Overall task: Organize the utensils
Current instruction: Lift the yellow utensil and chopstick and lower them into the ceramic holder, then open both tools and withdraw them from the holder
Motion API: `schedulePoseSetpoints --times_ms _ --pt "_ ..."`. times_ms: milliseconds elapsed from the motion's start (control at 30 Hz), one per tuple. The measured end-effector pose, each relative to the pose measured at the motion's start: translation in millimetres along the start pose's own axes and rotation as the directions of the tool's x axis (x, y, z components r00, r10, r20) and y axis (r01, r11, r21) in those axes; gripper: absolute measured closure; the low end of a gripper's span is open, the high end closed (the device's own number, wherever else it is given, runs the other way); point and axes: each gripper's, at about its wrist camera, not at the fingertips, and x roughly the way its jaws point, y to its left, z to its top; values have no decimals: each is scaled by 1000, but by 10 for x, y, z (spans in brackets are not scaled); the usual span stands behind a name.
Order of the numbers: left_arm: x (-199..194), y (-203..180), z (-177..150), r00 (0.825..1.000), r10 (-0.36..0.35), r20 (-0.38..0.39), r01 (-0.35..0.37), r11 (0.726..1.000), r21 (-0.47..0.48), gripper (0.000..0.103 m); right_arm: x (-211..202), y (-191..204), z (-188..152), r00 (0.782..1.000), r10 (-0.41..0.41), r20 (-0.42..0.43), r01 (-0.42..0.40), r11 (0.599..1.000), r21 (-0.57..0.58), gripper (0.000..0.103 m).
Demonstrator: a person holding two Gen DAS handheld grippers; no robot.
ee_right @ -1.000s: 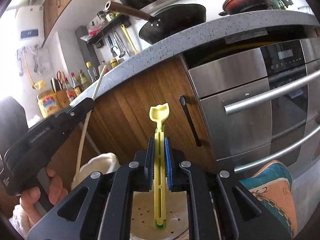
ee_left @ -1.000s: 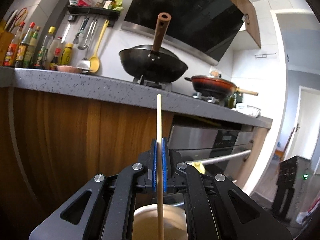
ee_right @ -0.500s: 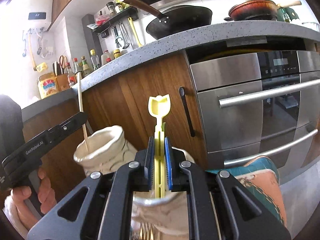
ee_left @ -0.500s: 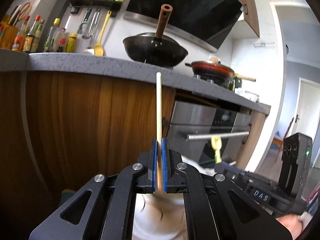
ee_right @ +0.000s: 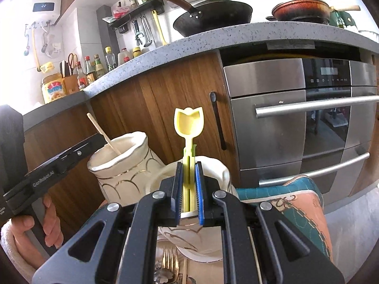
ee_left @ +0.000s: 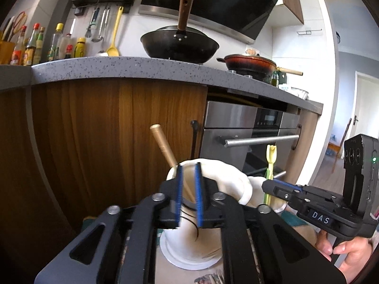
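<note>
Your left hand-held gripper (ee_left: pixel 188 189) sits right at the mouth of the left white holder (ee_left: pixel 208 182), with its blue pads slightly parted after the jaws have just been opening. The wooden chopstick (ee_left: pixel 165 148) is free of the pads: it stands inside that holder, leaning up and away toward the wooden cabinet front (ee_left: pixel 118 137), its top end clear above the rim. From your right wrist camera the same chopstick (ee_right: pixel 103 133) shows slanting out of the left white holder (ee_right: pixel 123 165), with the left hand-held gripper's (ee_right: pixel 94 142) tip beside its rim.

Your right hand-held gripper (ee_right: pixel 188 189) is closed narrowly on the yellow tulip-ended utensil (ee_right: pixel 189 127). The pads pinch its thin stem, which stands upright; its lower end goes down into the right white holder (ee_right: pixel 213 168), and its tulip-shaped head rises above the gripper. That holder stands just beside the left one, on the side nearer the steel oven (ee_right: pixel 296 118). In the left wrist view the yellow tulip-ended utensil (ee_left: pixel 270 158) shows beyond the left holder, clamped in the right hand-held gripper (ee_left: pixel 270 187), with your right hand (ee_left: pixel 348 250) on its grip.

Below the right holder, a gold fork (ee_right: pixel 168 260) lies on the desk (ee_right: pixel 201 273). A teal and pink cloth (ee_right: pixel 296 210) lies on the oven side of the holders.
</note>
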Motion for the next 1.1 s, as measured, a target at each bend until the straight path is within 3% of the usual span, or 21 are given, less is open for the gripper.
schedulePoseSetpoints --times_ms 267,367,467,600,700,767,967,1100 --pt "-23 3 17 1000 24 10 -24 1000 8 76 -26 -3 10 1000 -15 15 16 1000 -5 91" --pt "-45 15 26 1000 26 17 -26 1000 5 70 -49 6 6 999 -28 31 29 999 -13 76" --pt "-61 24 30 999 29 20 -29 1000 3 68 -62 -5 13 999 -28 40 28 1000 -13 73" --pt "-90 40 25 999 40 19 -40 999 7 62 -98 -22 16 998 -39 53 39 999 -6 56" --pt "-143 57 -5 998 56 20 -57 998 6 50 -159 -18 29 997 -41 67 41 999 -1 43" --pt "-207 86 -36 997 74 30 -74 997 -11 34 -213 -11 30 996 -38 78 38 999 5 33" --pt "-358 133 -142 994 107 22 -106 994 -35 13 -397 -8 3 994 -31 106 28 999 25 5" --pt "-423 104 -289 992 125 -11 -125 992 -8 10 -526 -28 -79 991 -71 113 68 997 32 4"
